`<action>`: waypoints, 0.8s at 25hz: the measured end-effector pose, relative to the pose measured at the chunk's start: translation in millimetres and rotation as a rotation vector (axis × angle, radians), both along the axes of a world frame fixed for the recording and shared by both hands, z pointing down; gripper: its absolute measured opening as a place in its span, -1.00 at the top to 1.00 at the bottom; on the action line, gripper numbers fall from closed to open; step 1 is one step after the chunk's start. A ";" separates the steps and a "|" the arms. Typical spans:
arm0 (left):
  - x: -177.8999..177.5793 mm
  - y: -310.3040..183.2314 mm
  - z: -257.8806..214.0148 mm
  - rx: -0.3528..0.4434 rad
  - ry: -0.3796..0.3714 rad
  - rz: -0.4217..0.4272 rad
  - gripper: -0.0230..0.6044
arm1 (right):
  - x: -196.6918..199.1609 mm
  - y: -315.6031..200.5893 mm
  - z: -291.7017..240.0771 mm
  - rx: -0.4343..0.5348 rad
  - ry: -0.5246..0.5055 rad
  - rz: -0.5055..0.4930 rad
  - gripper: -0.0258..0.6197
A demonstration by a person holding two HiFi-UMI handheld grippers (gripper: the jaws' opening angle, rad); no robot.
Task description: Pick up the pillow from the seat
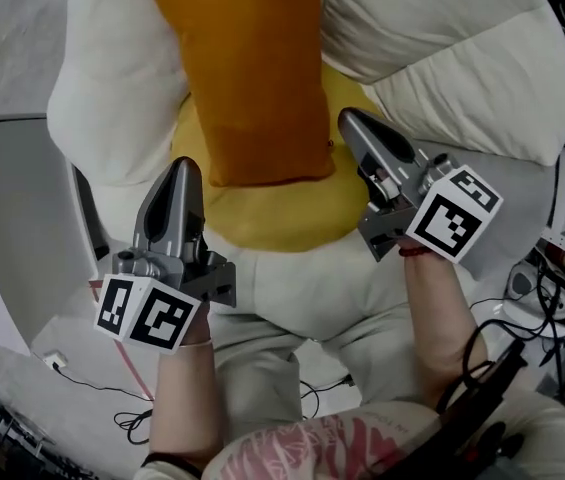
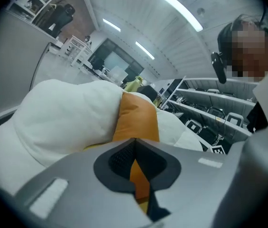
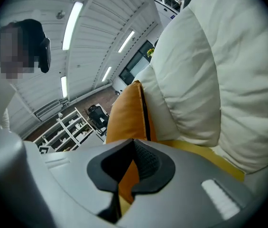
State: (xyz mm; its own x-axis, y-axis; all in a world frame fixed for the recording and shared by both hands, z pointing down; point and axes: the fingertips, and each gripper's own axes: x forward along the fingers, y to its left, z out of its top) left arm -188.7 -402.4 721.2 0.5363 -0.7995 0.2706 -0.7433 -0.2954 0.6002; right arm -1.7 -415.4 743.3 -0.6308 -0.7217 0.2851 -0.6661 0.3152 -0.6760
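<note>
An orange pillow [image 1: 252, 68] stands upright against the back of a white armchair [image 1: 112, 108], its lower edge resting on the yellow seat cushion [image 1: 272, 218]. My left gripper [image 1: 186, 166] is shut and empty, just left of the pillow's lower left corner. Just right of the pillow's lower right corner, my right gripper [image 1: 349, 120] is also shut with nothing in it. In the left gripper view the pillow [image 2: 136, 120] rises beyond the closed left gripper [image 2: 134, 141], between white cushions. The right gripper view shows the pillow's edge [image 3: 126, 115] ahead of the closed right gripper [image 3: 134, 141].
Puffy white armrests [image 1: 462, 58] flank the seat on both sides. A grey panel [image 1: 22, 228] stands at the left. Cables [image 1: 122, 408] lie on the floor in front, and more gear and wires [image 1: 552, 278] sit at the right. Shelving [image 2: 205, 118] stands in the background.
</note>
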 end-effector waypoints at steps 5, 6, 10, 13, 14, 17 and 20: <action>-7.5 -22.6 -1.4 0.077 -0.013 -0.025 0.89 | 2.7 -12.7 9.3 0.020 0.001 -0.062 0.89; -6.9 -27.5 2.7 0.087 -0.033 -0.015 0.89 | 2.8 -18.3 12.8 0.021 0.000 -0.073 0.89; -6.0 -49.8 16.4 0.111 -0.071 0.053 0.89 | -9.6 -33.9 20.3 0.041 -0.006 -0.157 0.67; -5.7 -61.7 17.2 0.120 0.000 0.092 0.39 | -13.2 -34.3 26.4 0.054 0.008 -0.215 0.45; -3.8 -64.2 19.3 0.114 0.025 0.112 0.34 | -13.6 -33.9 28.7 0.051 0.005 -0.232 0.34; 5.2 -68.2 31.3 0.069 0.078 0.160 0.04 | -14.4 -31.5 36.1 0.035 -0.004 -0.271 -0.02; 18.4 -69.3 36.6 0.047 0.084 0.205 -0.14 | -12.1 -29.8 42.5 0.025 0.010 -0.269 -0.12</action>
State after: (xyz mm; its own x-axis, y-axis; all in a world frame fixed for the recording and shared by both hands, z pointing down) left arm -170.3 -471.7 757.8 0.7079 -0.6821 0.1834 -0.6129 -0.4642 0.6395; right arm -13.7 -445.2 785.7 -0.7980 -0.5355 0.2764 -0.5626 0.4978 -0.6601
